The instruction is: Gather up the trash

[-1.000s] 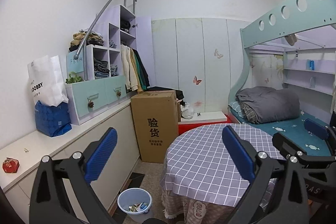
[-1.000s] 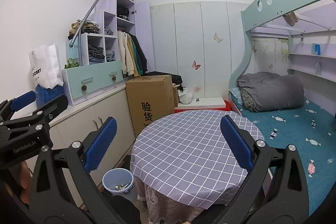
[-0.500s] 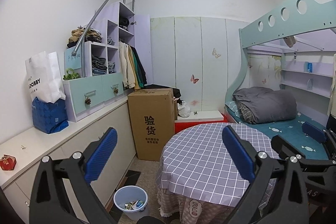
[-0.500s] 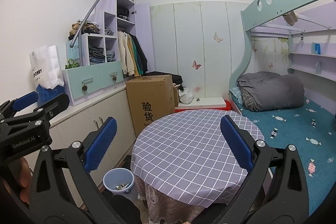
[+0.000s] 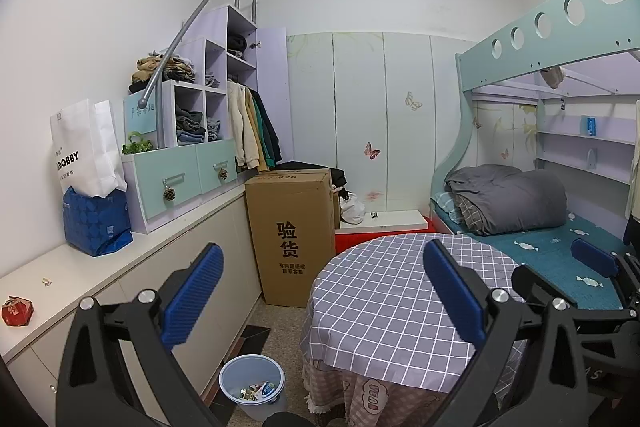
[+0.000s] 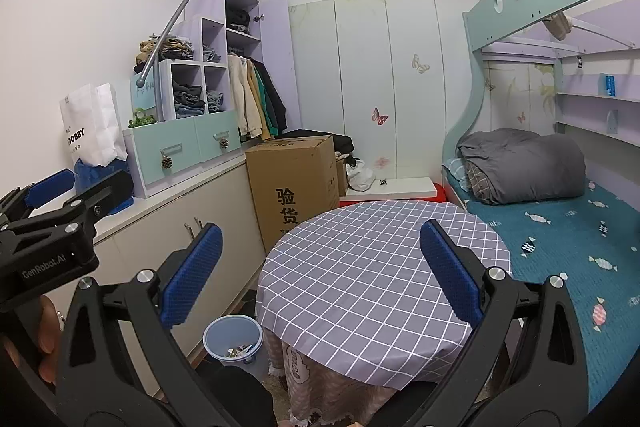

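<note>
I have the left gripper (image 5: 322,287) spread wide with nothing between its blue pads, raised above the near edge of the round table (image 5: 400,291). The right gripper (image 6: 320,269) is likewise wide apart and empty over the same checked cloth. The trash bin (image 5: 253,387) stands on the floor at the table's near left, beside the cabinet (image 5: 224,235), holding scraps. A cardboard box (image 5: 294,235) stands farther back.
</note>
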The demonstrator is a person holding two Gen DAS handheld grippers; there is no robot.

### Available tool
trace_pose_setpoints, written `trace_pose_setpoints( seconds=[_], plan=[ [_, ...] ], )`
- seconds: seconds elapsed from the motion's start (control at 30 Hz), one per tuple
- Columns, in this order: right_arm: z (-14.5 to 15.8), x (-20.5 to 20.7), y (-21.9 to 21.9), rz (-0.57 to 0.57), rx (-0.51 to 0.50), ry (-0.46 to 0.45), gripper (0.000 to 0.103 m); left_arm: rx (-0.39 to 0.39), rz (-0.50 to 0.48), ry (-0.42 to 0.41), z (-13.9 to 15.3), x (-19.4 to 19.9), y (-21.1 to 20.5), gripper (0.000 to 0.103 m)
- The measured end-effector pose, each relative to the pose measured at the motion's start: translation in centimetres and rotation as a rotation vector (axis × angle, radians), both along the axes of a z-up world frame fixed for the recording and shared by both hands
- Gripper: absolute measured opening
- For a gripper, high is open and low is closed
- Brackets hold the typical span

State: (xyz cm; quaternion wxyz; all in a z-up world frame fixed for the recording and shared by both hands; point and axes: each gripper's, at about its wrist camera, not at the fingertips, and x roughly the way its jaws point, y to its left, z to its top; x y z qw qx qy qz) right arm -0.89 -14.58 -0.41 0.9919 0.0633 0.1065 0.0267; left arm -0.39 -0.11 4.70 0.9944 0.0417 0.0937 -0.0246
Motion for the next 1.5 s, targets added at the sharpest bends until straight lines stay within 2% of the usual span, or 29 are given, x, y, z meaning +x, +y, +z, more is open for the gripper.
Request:
trace_pose_setpoints(
  seconds=[1.5],
  plan=[
    [-1.4,0.5,0.6,0.015,0.018,0.031,0.097,0.017,-0.003,0.010,-0.7,0.0,0.1,0.098]
  ],
)
